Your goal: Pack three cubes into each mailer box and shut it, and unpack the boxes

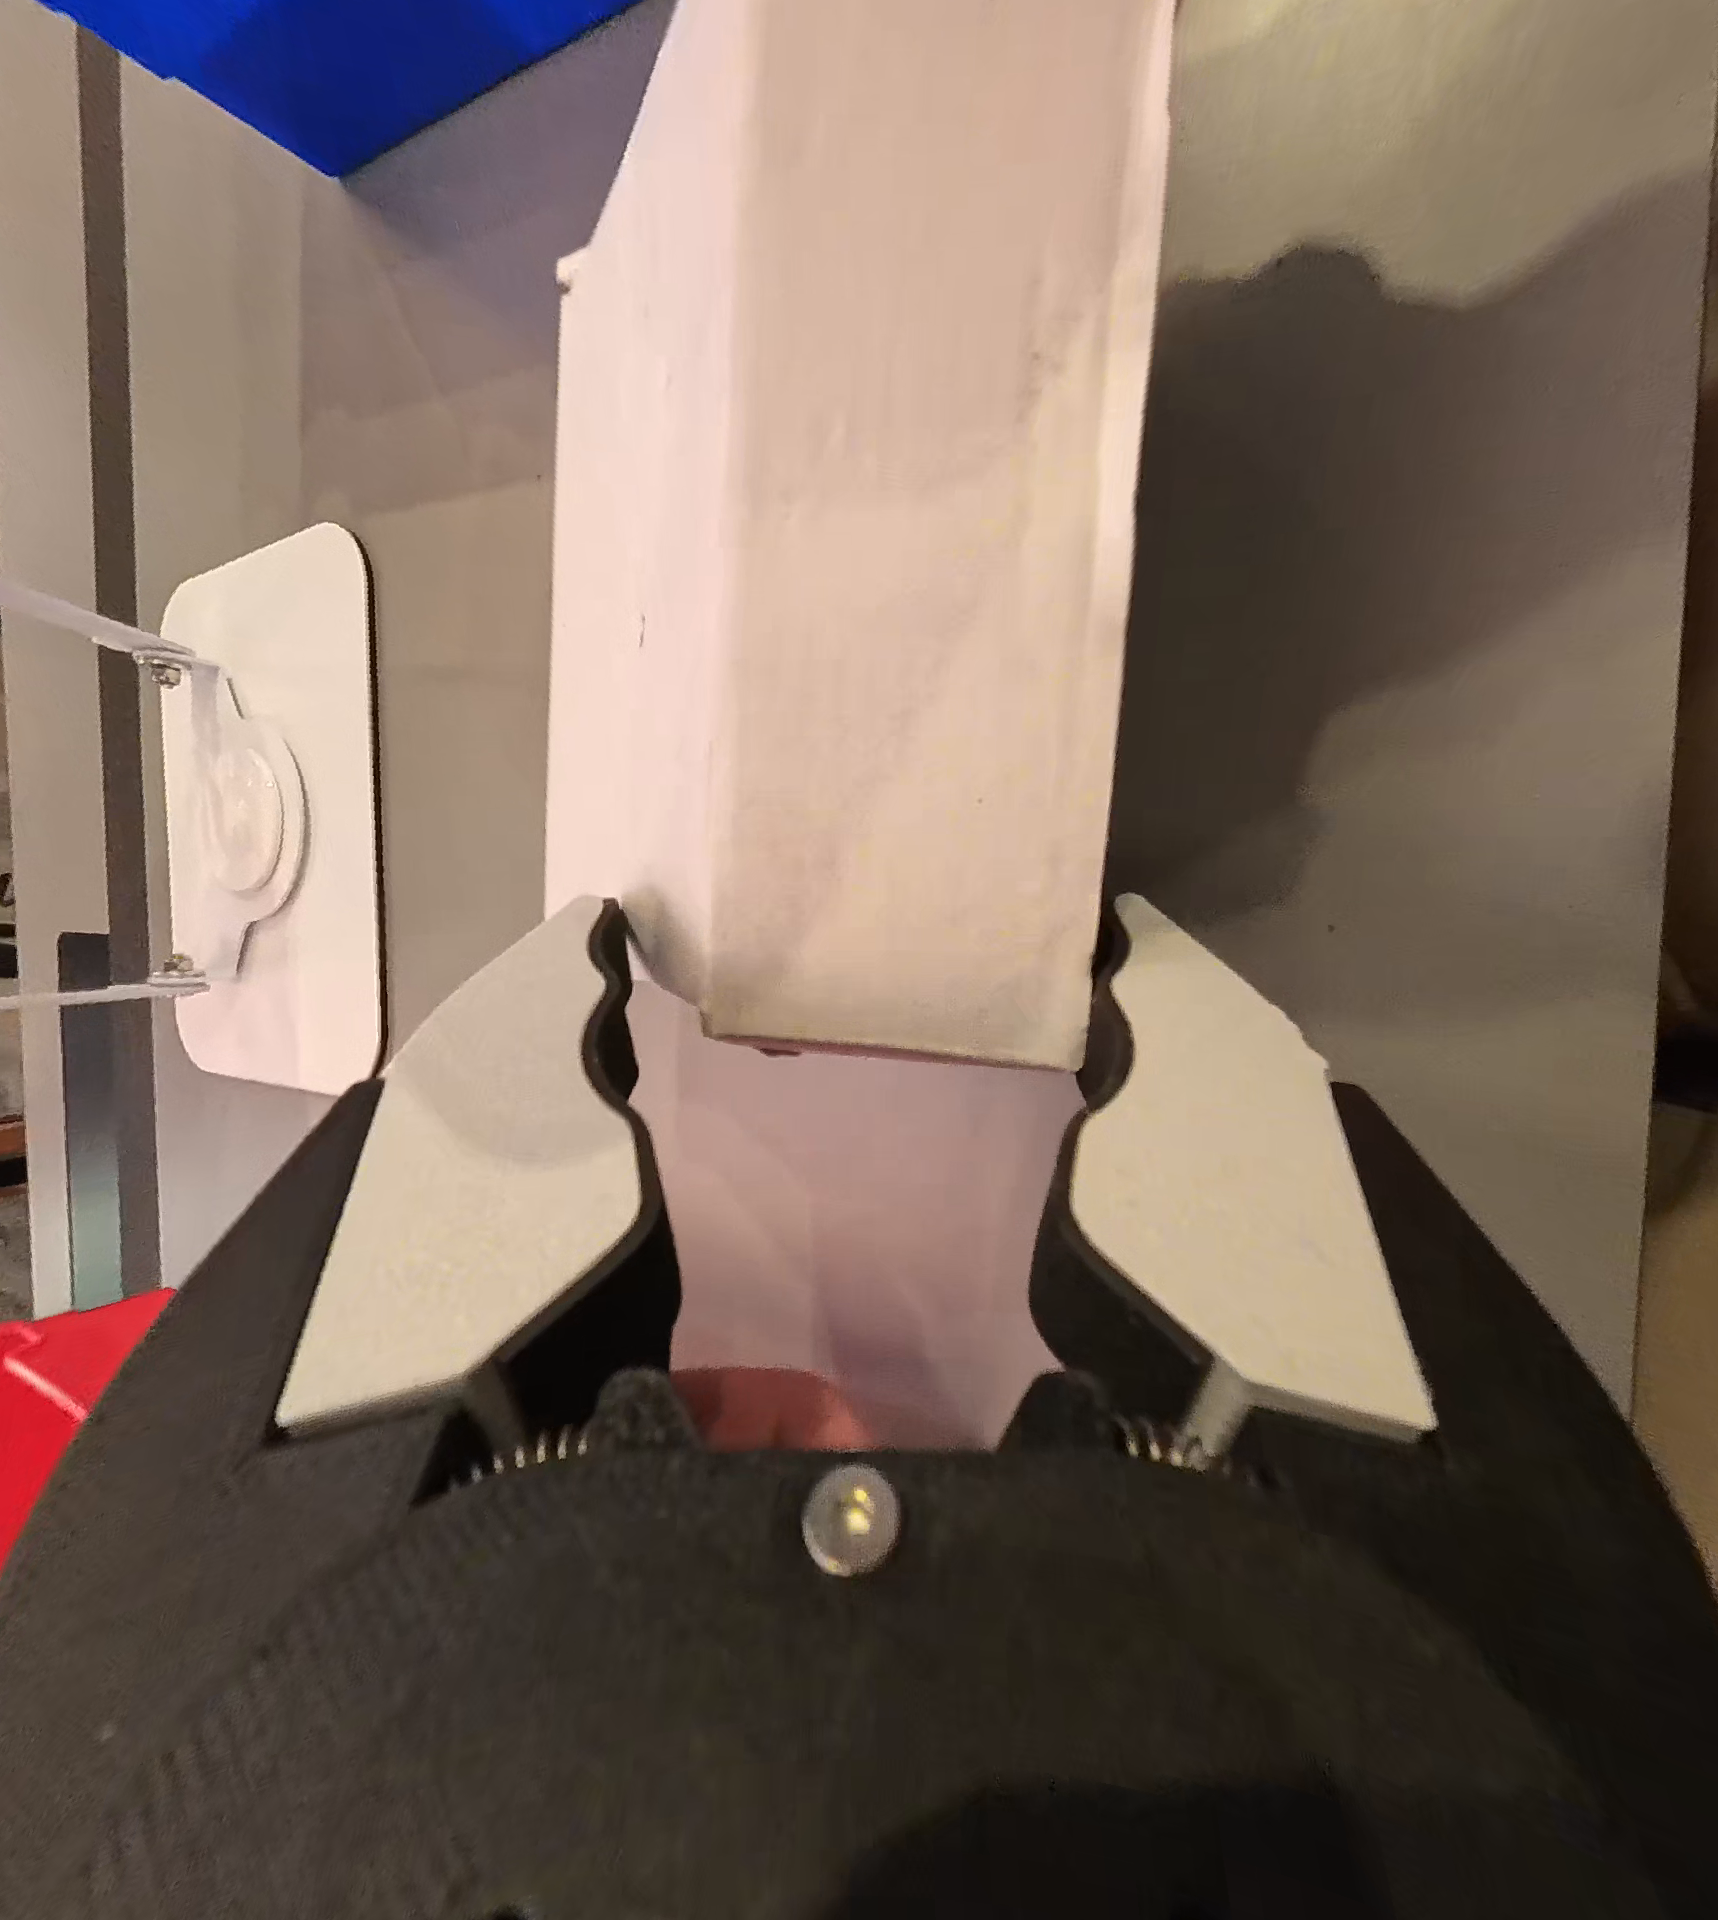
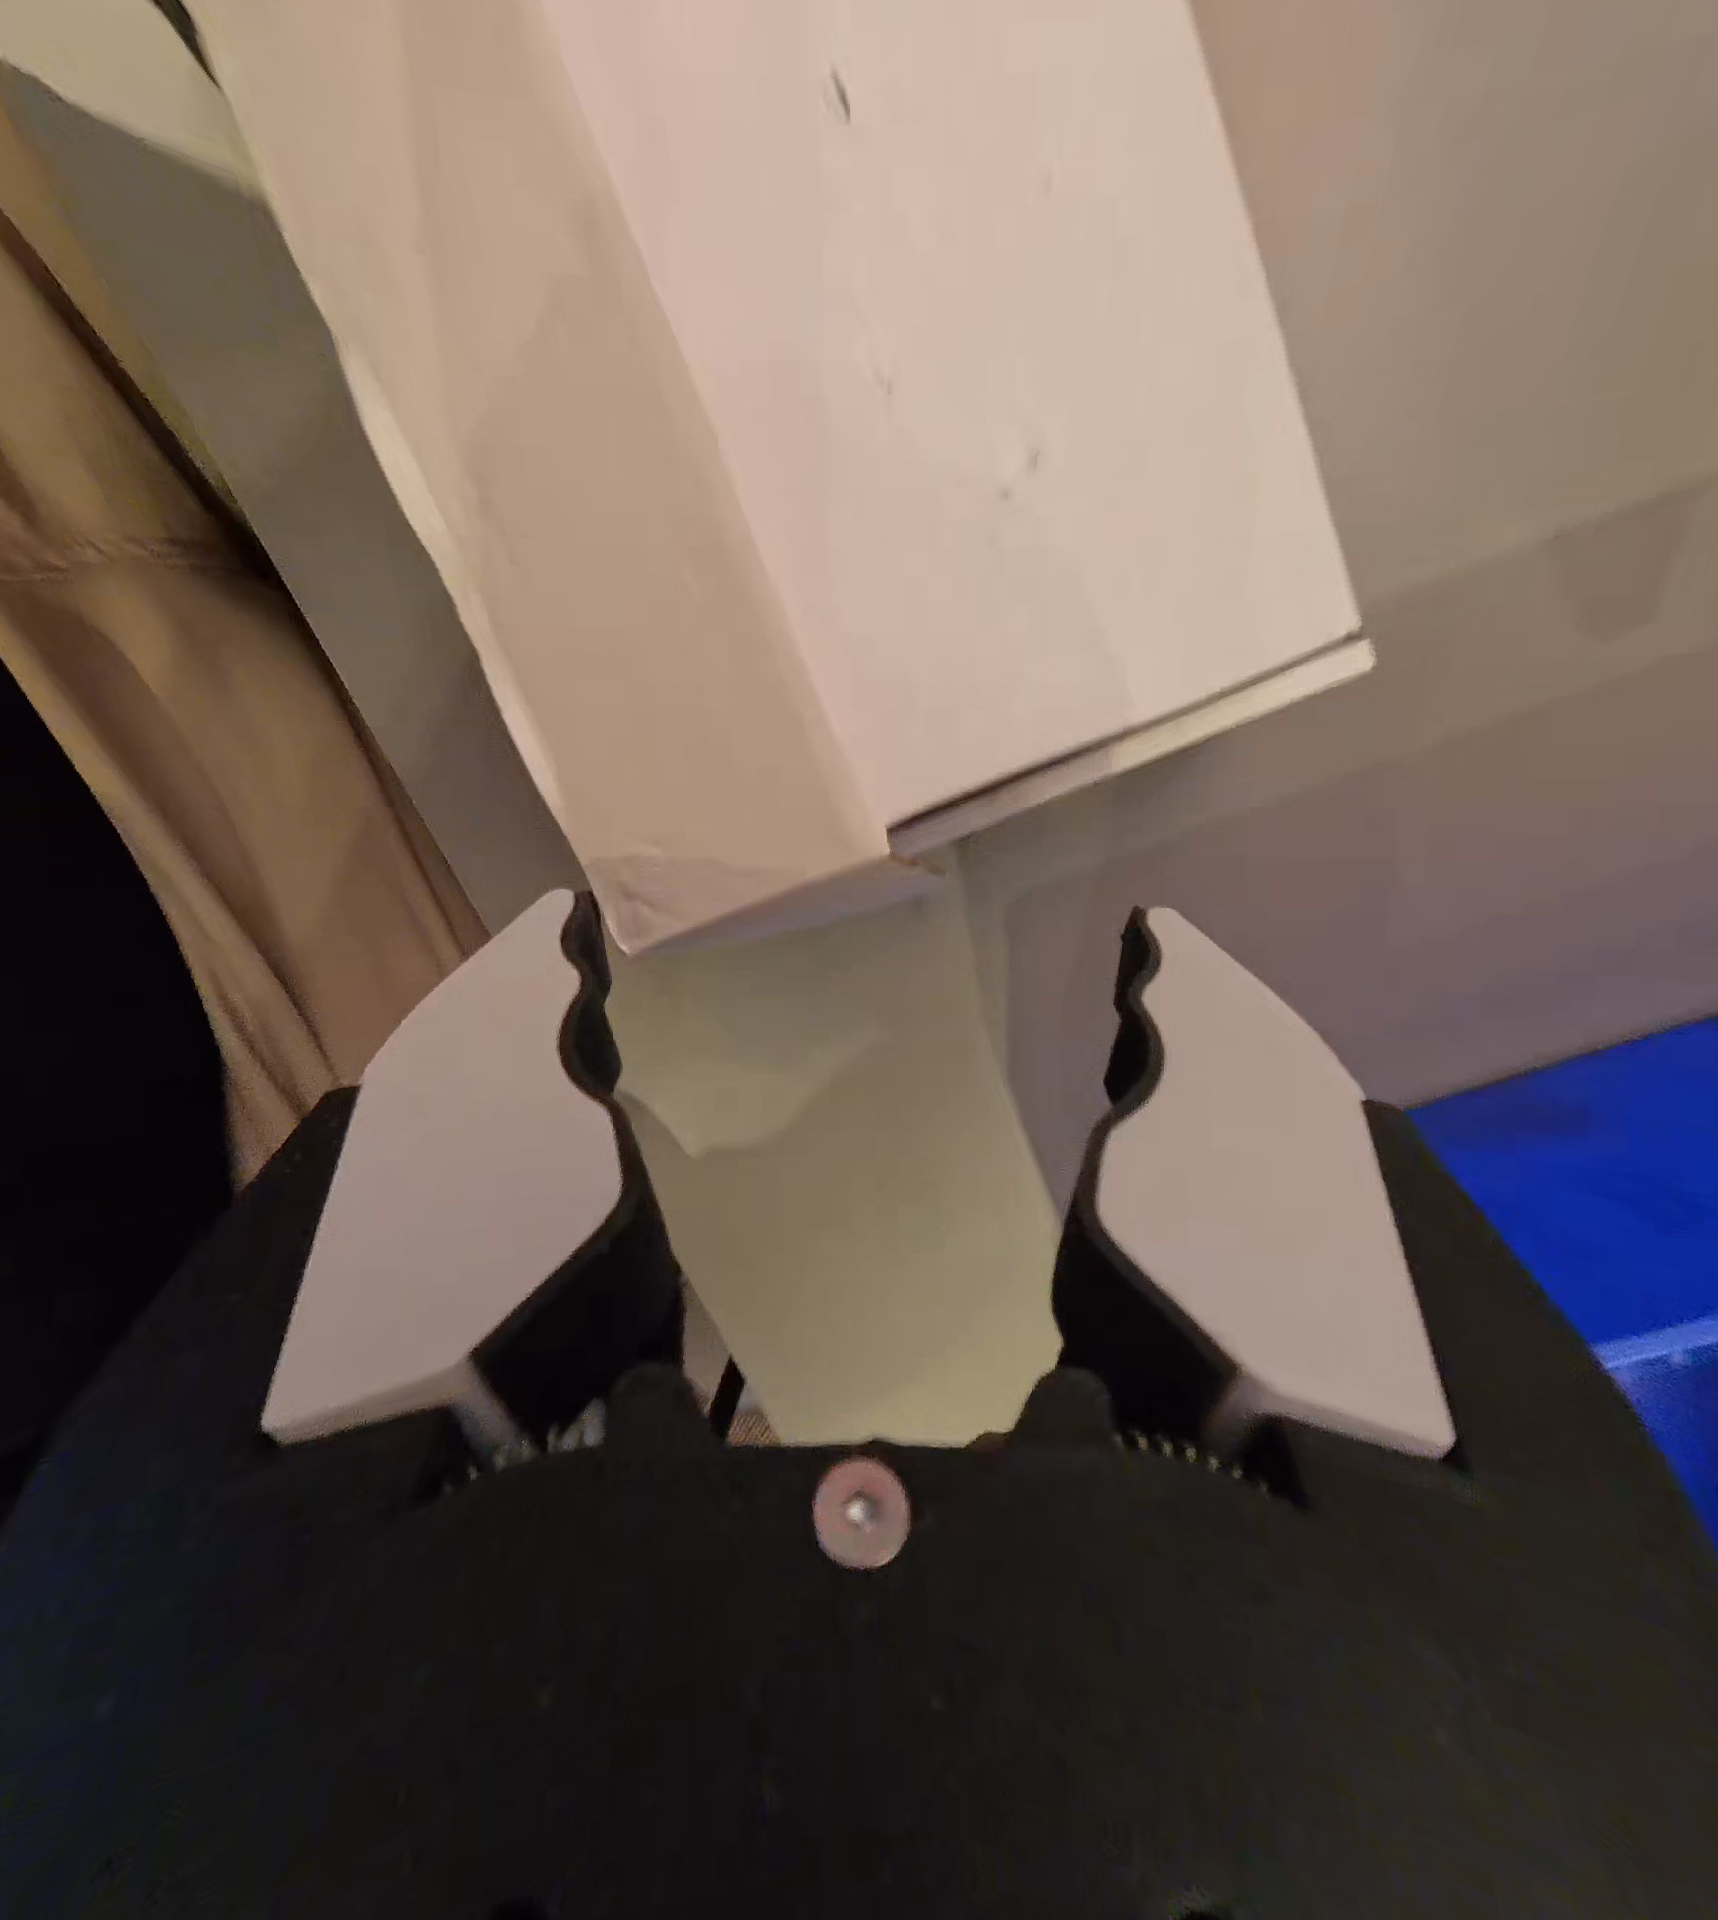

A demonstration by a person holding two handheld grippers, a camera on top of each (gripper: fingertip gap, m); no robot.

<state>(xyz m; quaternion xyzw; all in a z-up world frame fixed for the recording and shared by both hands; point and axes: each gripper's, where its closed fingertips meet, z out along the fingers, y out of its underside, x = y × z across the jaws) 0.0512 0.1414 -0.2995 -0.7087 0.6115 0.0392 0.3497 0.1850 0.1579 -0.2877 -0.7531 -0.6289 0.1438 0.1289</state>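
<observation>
Left wrist view shows the left gripper (image 1: 860,961) pinching the white mailer box (image 1: 855,520), so squeeze gently while the right gripper (image 2: 860,971), spread wide, touches its corner.

This looks like an indoor data-recording setup rather than a home kitchen or shop. A pale grey worktop (image 1: 1457,520) fills both views, and a white mounting plate (image 1: 283,800) on thin metal struts (image 1: 34,608) sits at the left wrist view's left edge.

A white rounded plate (image 1: 278,800) on thin metal struts (image 1: 34,613) beside grey panels (image 1: 1406,623), beige fabric (image 2: 107,644)
</observation>
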